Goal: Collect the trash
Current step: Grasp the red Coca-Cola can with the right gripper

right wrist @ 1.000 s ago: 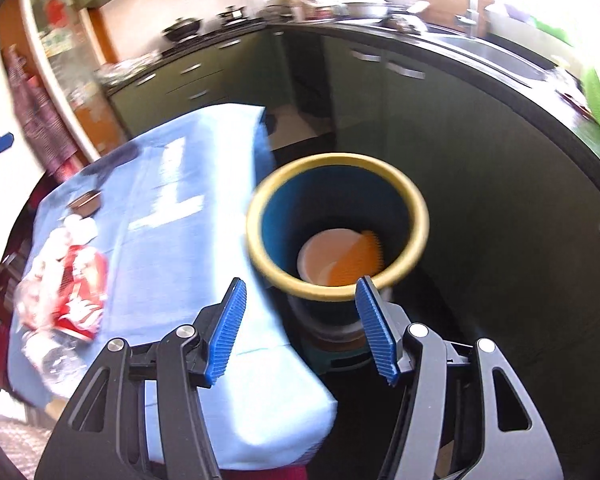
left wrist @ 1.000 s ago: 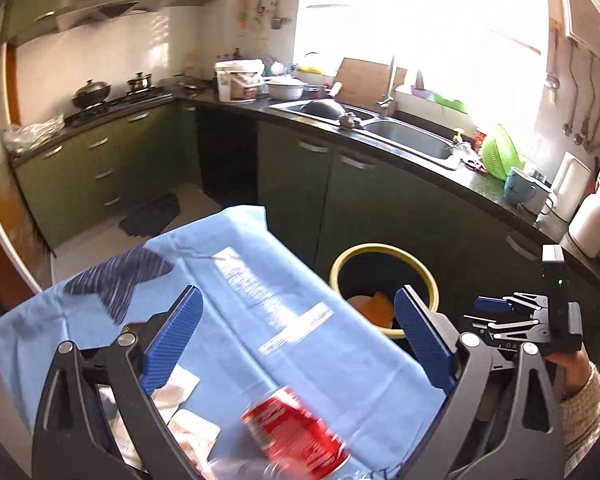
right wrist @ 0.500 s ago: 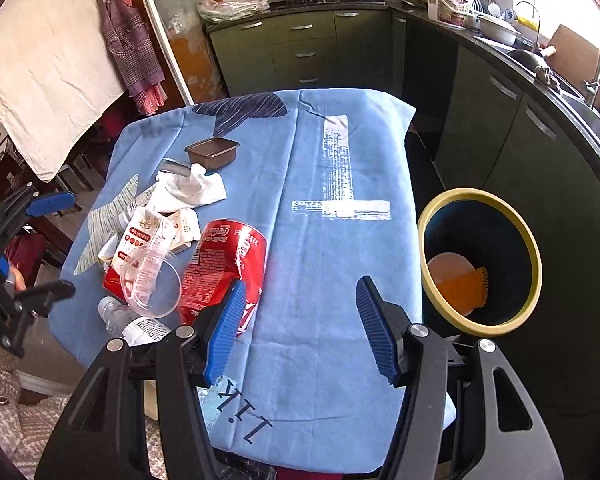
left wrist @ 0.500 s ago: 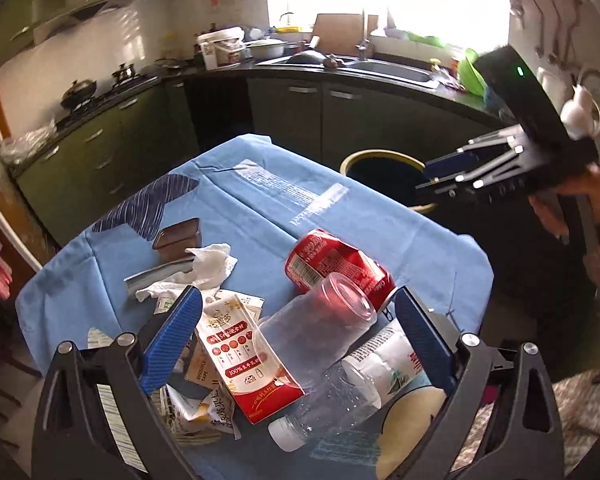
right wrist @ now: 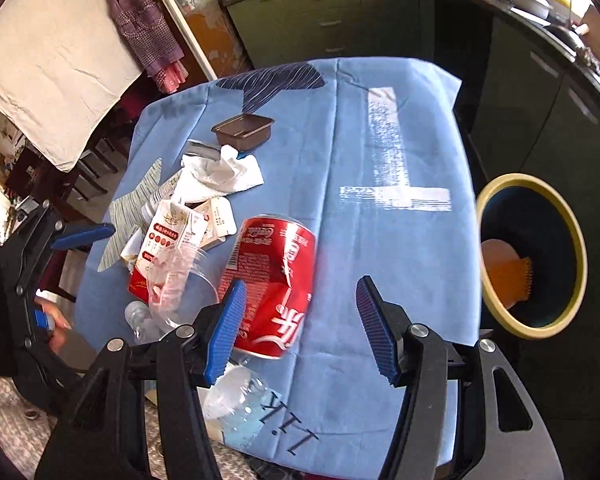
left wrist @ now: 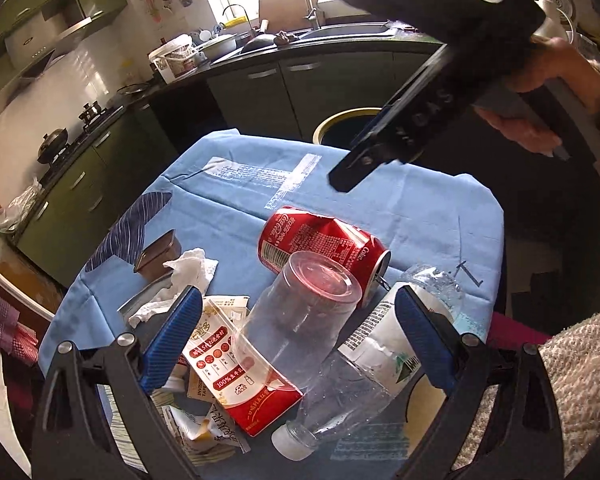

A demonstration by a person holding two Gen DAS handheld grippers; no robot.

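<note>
Trash lies on a table with a blue cloth (right wrist: 380,120): a crushed red cola can (left wrist: 324,240) (right wrist: 274,280), a clear plastic cup (left wrist: 300,320) (right wrist: 180,284), a clear water bottle (left wrist: 352,384), a red-and-white carton (left wrist: 236,380) (right wrist: 160,248), crumpled tissue (left wrist: 188,276) (right wrist: 220,174) and a brown tray (right wrist: 242,130). My left gripper (left wrist: 300,328) is open, its fingers either side of the cup. My right gripper (right wrist: 300,320) is open just above the can. A yellow-rimmed bin (right wrist: 532,256) stands on the floor beside the table.
Dark green kitchen cabinets (left wrist: 340,80) with a sink and stove run behind the table. The right gripper's body (left wrist: 420,112) hangs over the table's far side in the left wrist view. The bin holds an orange item (right wrist: 508,276).
Both grippers swung from the bin back to the trash pile. The left one came down close over the cup and bottle; the right one moved in over the can.
</note>
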